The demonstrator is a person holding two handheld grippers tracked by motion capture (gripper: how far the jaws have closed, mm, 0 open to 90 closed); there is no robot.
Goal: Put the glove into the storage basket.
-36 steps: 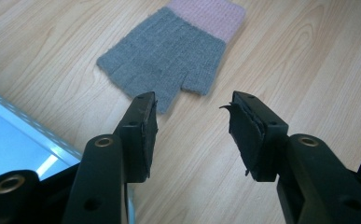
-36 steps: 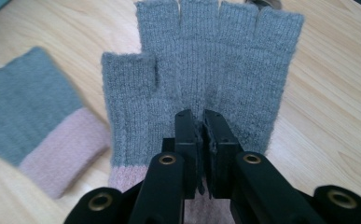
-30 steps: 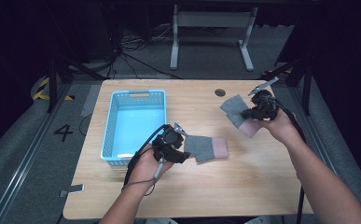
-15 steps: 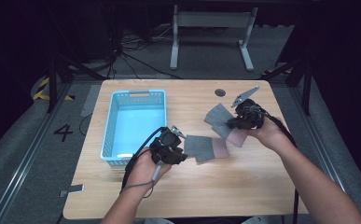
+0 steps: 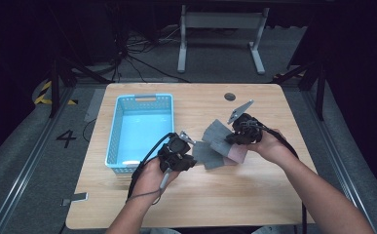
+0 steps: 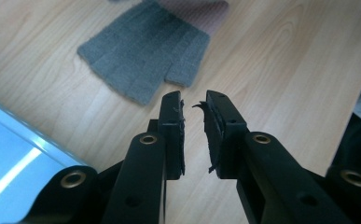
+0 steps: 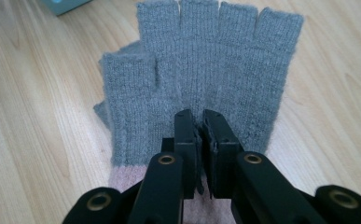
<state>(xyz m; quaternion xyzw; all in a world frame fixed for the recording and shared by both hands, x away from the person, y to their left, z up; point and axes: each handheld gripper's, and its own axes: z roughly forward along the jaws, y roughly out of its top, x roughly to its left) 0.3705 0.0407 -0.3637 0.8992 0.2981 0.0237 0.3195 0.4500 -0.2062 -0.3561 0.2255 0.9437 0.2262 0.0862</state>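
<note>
The lower glove (image 5: 206,155) is partly covered in the high view by the upper glove (image 5: 218,135), so its full outline cannot be made out. In the left gripper view the pink cuff (image 6: 201,9) is cut off by the top edge, and the blue basket (image 6: 10,154) by the left edge. In the right gripper view the cuff is hidden behind the jaws, and the lower glove is seen merely as a sliver (image 7: 101,112) at the upper glove's left side.

I count two grey fingerless gloves (image 5: 214,136) (image 5: 206,155) with pink cuffs, one blue basket (image 5: 116,146), one wooden tabletop (image 5: 254,195), and my two tongs (image 5: 188,158) (image 5: 232,138).
</note>
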